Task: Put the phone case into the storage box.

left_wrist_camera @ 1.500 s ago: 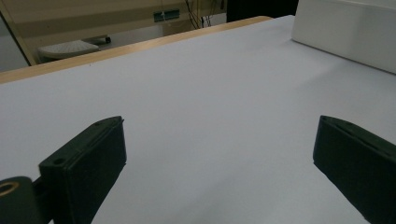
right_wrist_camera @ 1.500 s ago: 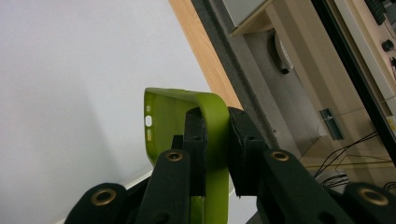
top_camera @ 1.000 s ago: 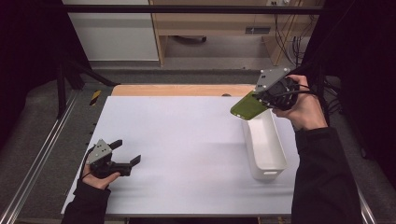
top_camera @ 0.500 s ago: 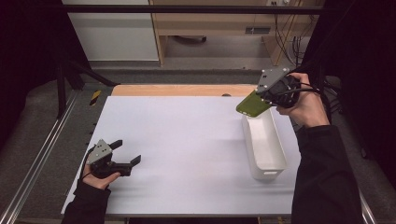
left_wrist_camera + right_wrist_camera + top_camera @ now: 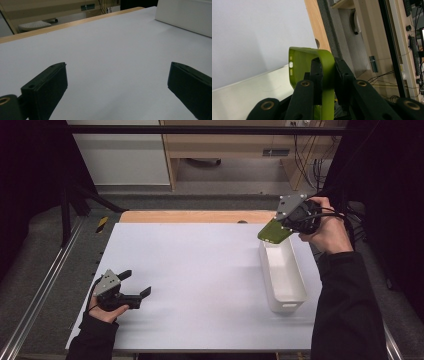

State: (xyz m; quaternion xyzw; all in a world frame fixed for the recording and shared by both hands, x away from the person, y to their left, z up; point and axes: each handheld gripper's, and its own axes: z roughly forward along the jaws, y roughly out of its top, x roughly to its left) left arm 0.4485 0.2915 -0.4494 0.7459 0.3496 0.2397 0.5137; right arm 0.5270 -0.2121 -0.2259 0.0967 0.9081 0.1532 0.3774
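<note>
the soft lime-green rubber phone case hangs above the far end of the long white plastic bin, not yet inside; lowering and release look left to do; the right gripper pinches its edge; the left gripper rests wide apart, empty, on the white table

Lime-green phone case, plain and unpatterned, beside the far end of a plain white bin. Table sheet: uniform pale lilac-white, with a light wood edge beyond it. Both grippers: black, topped by grey plates.
</note>
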